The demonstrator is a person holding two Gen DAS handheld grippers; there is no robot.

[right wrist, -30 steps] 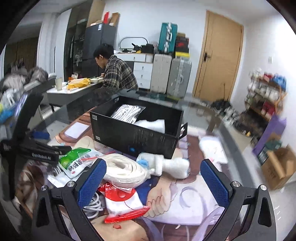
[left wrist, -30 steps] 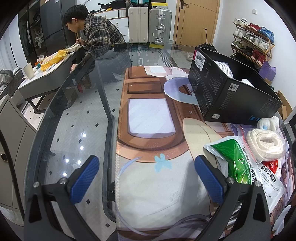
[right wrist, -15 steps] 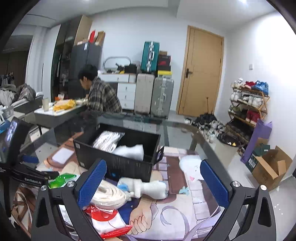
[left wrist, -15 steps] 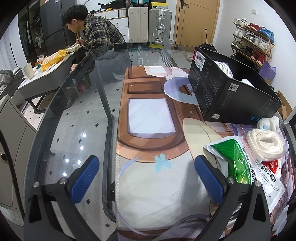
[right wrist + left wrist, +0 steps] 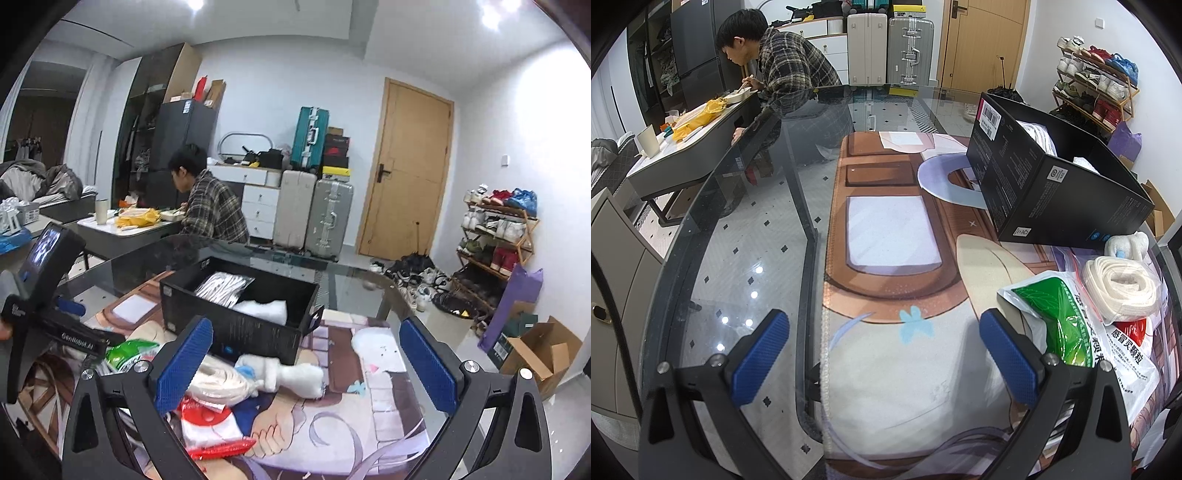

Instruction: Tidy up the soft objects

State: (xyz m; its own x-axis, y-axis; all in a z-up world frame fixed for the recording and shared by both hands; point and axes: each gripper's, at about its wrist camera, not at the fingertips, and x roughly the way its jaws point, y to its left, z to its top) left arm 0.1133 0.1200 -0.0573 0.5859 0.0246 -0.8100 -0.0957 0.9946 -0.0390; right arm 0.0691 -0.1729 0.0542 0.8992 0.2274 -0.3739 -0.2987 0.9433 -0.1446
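A black box (image 5: 1049, 184) (image 5: 236, 325) stands on the printed mat (image 5: 886, 236), holding a bagged white bundle (image 5: 225, 288) and white fluff (image 5: 264, 308). In front of it lie a white rolled cloth (image 5: 291, 374) (image 5: 1126, 245), a cream coiled strap (image 5: 1123, 286) (image 5: 218, 380), a green-and-white pouch (image 5: 1067, 325) (image 5: 129, 352) and a red-and-white packet (image 5: 210, 428). My left gripper (image 5: 886, 354) hovers open over the mat, left of the pile. My right gripper (image 5: 306, 362) is open, raised above the pile, nothing between its fingers.
The glass table edge (image 5: 683, 236) curves at left. A person (image 5: 783, 74) sits at a grey side table (image 5: 683, 147) behind. Suitcases (image 5: 314, 214), a door (image 5: 402, 173), a shoe rack (image 5: 495, 236) and a cardboard box (image 5: 539, 350) line the room's right side.
My right gripper has lifted and tilted upward, so the box and pile sit lower in its view. The left gripper has stayed still.
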